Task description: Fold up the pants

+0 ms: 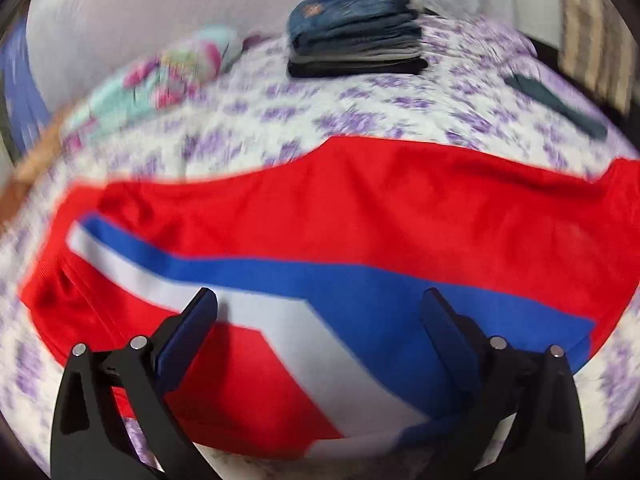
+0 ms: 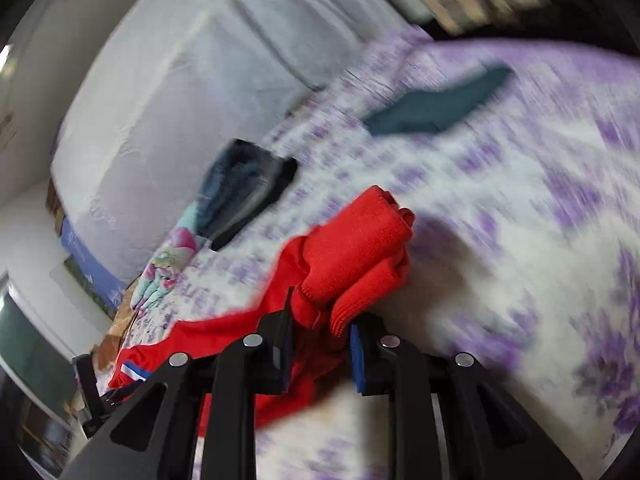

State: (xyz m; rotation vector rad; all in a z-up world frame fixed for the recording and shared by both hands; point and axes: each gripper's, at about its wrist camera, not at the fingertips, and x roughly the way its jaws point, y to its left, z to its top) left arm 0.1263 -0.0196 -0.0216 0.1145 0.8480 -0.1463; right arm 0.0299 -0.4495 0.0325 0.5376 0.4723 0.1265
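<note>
Red pants (image 1: 360,216) with a blue and white stripe lie spread across the bed in the left wrist view. My left gripper (image 1: 320,304) is open above the striped part and holds nothing. In the right wrist view my right gripper (image 2: 322,320) is shut on the pants' red ribbed cuff (image 2: 352,256), which bunches out beyond the fingers. The rest of the red cloth (image 2: 224,328) trails to the left. Both views are blurred by motion.
The bed has a white sheet with purple flowers (image 1: 360,100). A stack of folded jeans and dark pants (image 1: 356,36) stands at the far side, also in the right wrist view (image 2: 244,188). A colourful cloth (image 1: 176,68) lies left and a dark teal garment (image 1: 556,100) right.
</note>
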